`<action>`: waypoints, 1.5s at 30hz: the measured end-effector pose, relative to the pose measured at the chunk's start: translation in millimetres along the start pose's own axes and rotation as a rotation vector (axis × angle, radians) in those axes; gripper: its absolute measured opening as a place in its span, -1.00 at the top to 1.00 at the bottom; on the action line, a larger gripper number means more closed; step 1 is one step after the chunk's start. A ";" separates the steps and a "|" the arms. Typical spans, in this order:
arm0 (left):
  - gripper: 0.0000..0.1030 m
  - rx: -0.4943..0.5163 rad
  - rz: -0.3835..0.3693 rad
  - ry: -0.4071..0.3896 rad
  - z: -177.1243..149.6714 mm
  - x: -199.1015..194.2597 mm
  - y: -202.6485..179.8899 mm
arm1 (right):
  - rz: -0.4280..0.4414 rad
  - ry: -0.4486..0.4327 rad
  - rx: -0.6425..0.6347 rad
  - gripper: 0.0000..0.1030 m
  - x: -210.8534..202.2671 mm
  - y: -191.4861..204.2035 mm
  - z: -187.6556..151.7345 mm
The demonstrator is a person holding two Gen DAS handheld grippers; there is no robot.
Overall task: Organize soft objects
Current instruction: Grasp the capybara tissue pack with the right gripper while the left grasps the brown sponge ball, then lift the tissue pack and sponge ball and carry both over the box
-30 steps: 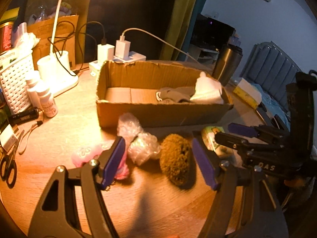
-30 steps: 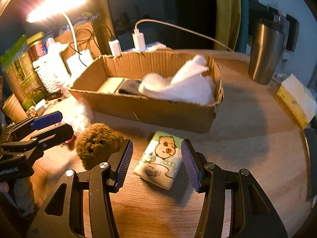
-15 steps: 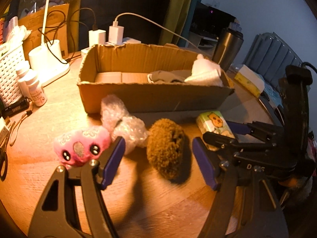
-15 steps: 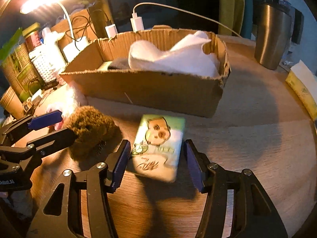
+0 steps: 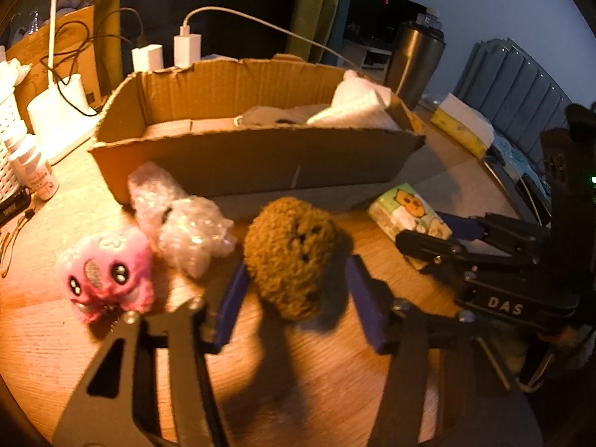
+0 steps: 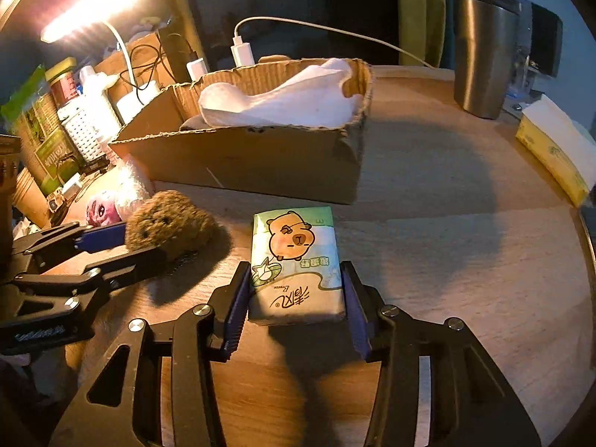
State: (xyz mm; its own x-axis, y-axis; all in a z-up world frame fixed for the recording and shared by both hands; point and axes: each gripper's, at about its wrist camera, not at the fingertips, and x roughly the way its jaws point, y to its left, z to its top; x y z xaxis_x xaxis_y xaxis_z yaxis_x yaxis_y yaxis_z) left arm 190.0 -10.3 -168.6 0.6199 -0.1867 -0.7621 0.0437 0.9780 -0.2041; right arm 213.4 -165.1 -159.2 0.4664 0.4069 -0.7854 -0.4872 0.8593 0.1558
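While the cardboard box (image 6: 238,156) sat at the far side of the wooden table (image 6: 447,260), already holding a white cloth (image 6: 290,100) and something grey I could not identify, I had both tools down on the loose items lying near it. My right gripper (image 6: 294,298) had closed in around the tissue pack (image 6: 294,257) since a second ago, when the pack lay ahead of spread pads; now both blue pads pressed its long sides, so I judged it grasped, though whether it was clear of the table I could not tell. My left gripper (image 5: 294,298) had come forward onto the brown fuzzy ball (image 5: 290,257); the left pad touched it, the right pad stood apart with a gap, so it was released, not gripping. A second ago that ball sat ahead of the tips and the pink plush (image 5: 106,272) was half hidden behind the left finger; now the plush lay in plain sight to the left, beside the crumpled plastic wrap (image 5: 182,219). For the task this meant one soft item was ready to carry to the box and a second was lined up; the plush and the wrap remained untouched on the table.
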 end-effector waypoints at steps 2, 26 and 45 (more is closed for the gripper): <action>0.24 0.005 -0.002 0.006 0.1 2.2 -3.0 | 0.001 -0.005 0.004 0.05 -3.8 -4.1 -2.9; 0.42 0.041 -0.014 -0.102 11.0 -36.4 -16.6 | -0.008 -0.099 -0.020 0.05 -45.8 5.0 1.9; 0.42 -0.011 -0.033 -0.214 11.6 -78.2 21.7 | -0.025 -0.127 -0.130 0.05 -57.4 58.4 30.4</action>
State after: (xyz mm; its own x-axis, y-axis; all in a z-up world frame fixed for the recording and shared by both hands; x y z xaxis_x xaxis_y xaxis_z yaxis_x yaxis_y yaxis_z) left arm 151.5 26.7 -106.3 0.7706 -0.1937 -0.6072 0.0590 0.9703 -0.2346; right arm 180.6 -128.8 -86.8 0.5650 0.4284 -0.7052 -0.5614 0.8259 0.0520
